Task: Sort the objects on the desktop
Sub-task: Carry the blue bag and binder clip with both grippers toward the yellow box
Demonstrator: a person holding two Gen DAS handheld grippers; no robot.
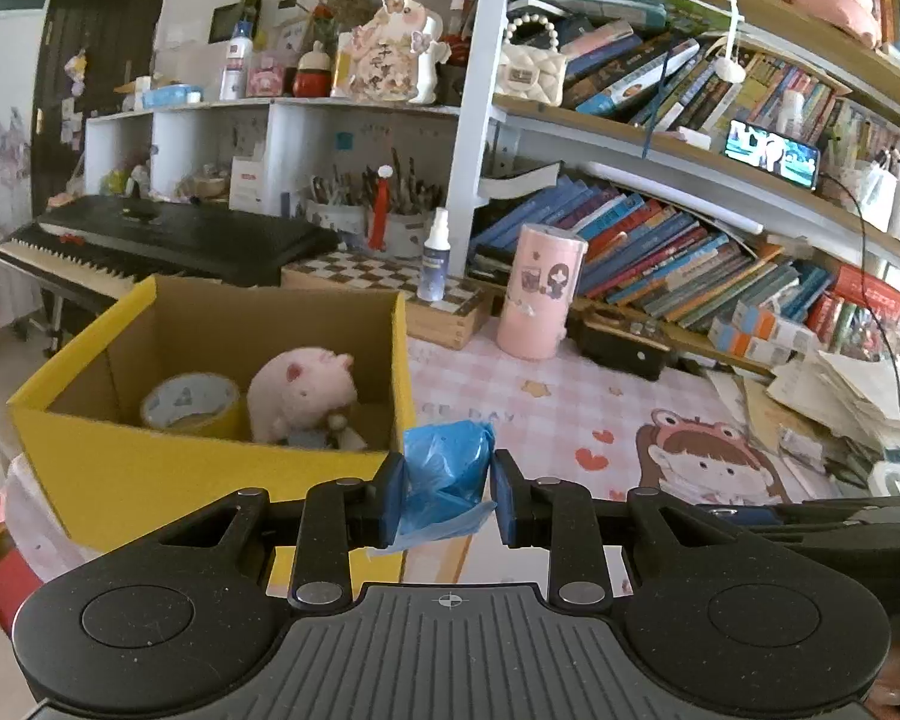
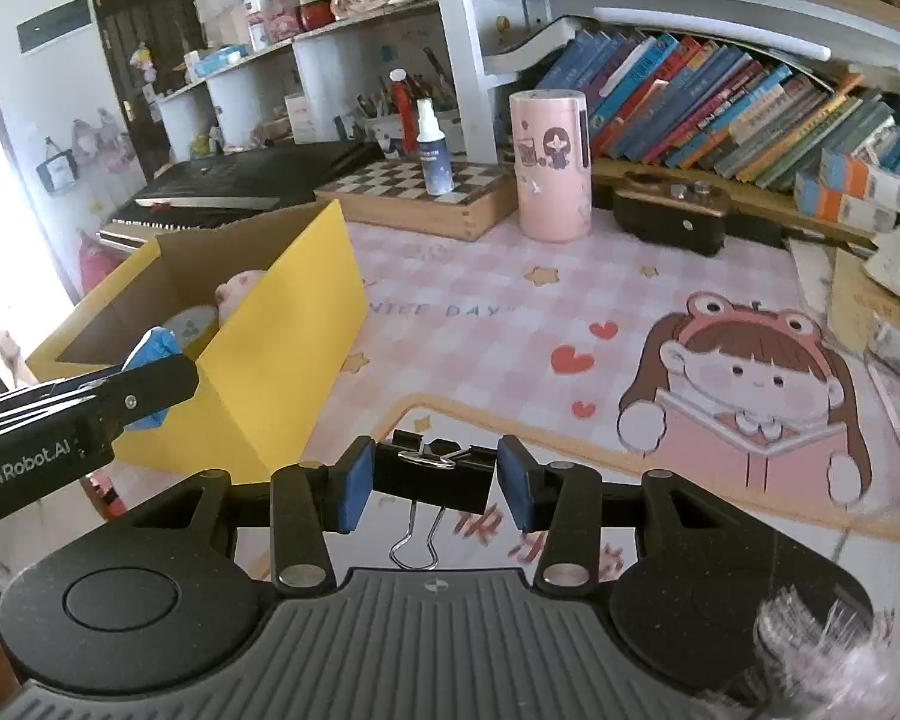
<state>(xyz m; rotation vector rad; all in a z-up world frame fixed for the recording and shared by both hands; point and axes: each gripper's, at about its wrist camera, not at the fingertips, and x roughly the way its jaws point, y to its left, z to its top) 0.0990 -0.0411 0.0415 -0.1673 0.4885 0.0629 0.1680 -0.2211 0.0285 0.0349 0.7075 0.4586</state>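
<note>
- On the desk mat [image 2: 510,330], pink check with a cartoon girl: printed words "NICE DAY" read in the right wrist view; red characters nearer the camera are cut off by the gripper body
- On the side of the left gripper [image 2: 150,372], seen from the right wrist: white lettering "GenRobot.AI"
- Pink cylinder [image 2: 549,165] at the back of the mat carries cartoon stickers; any text too small to read
- Left gripper [image 1: 447,495]: jaws drawn close, pads clamped on a crumpled blue plastic bag [image 1: 447,474], held beside the near right corner of the yellow box [image 1: 150,474]
- Inside the yellow box: pink plush pig [image 1: 303,390] and a roll of tape [image 1: 189,405], side by side
- Right gripper [image 2: 435,483]: jaws partly apart, pads pressing the ends of a black binder clip [image 2: 432,480], wire handles hanging toward the camera, above the mat, just right of the yellow box [image 2: 282,372]
</note>
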